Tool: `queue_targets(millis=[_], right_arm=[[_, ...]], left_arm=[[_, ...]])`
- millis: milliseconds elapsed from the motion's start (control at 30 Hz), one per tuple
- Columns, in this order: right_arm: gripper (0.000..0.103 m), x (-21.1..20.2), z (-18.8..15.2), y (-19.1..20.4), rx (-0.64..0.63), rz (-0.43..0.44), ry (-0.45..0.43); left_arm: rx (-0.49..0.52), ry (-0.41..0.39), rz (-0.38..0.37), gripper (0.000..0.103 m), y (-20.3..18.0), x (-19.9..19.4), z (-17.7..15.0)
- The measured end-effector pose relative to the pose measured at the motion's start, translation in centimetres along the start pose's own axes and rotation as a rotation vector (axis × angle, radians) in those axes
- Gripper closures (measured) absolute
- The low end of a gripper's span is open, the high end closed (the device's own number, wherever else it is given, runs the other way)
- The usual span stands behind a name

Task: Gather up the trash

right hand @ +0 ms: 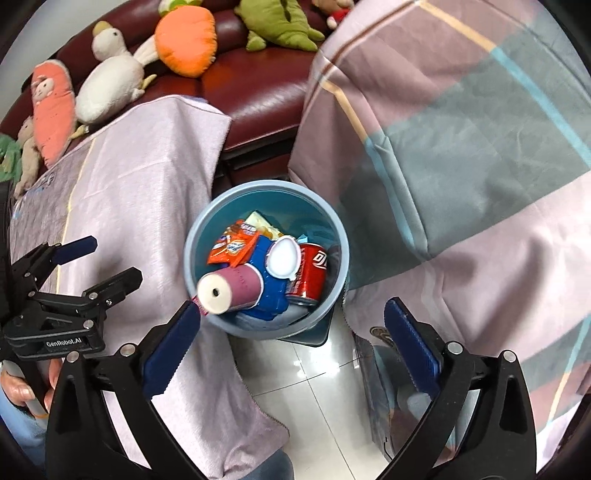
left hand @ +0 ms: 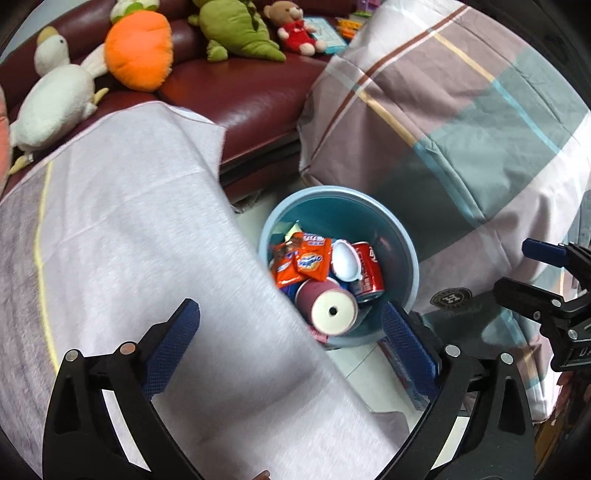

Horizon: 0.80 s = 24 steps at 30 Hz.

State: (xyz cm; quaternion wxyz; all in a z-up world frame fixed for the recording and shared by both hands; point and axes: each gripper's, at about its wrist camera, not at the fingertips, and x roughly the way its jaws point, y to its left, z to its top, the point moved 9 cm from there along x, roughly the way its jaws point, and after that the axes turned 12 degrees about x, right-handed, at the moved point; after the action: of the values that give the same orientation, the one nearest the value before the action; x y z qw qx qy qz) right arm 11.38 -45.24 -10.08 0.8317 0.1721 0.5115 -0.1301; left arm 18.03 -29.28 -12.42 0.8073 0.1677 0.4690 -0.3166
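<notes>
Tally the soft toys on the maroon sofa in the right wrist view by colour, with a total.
White: 1, the goose
Orange: 1, the carrot
Pink: 1, the long plush
Green: 1, the dinosaur
Beige: 1, the small doll
Total: 5, not counting two more toys cut off at the frame's edges.

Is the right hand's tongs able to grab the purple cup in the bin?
Probably yes. The right tongs are open and empty above the bin, and the purple cup lies on top of the trash with nothing covering it.
</notes>
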Motion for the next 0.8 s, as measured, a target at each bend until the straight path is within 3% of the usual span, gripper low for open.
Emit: queue_targets(millis=[433,800], right_arm=[[0.007,-5.2,-5.2,2.5,-0.041,-0.014,-0.065],[0.007,-7.2,-9.0,3.7,-0.078,-0.027,-0.09]], left_arm=[[-0.032,-0.048,0.031,0.004,0.0,-6.5,-5.4],[-0.038,-0.09,0.071,0.004,-0.5,-10.2,-8.4]])
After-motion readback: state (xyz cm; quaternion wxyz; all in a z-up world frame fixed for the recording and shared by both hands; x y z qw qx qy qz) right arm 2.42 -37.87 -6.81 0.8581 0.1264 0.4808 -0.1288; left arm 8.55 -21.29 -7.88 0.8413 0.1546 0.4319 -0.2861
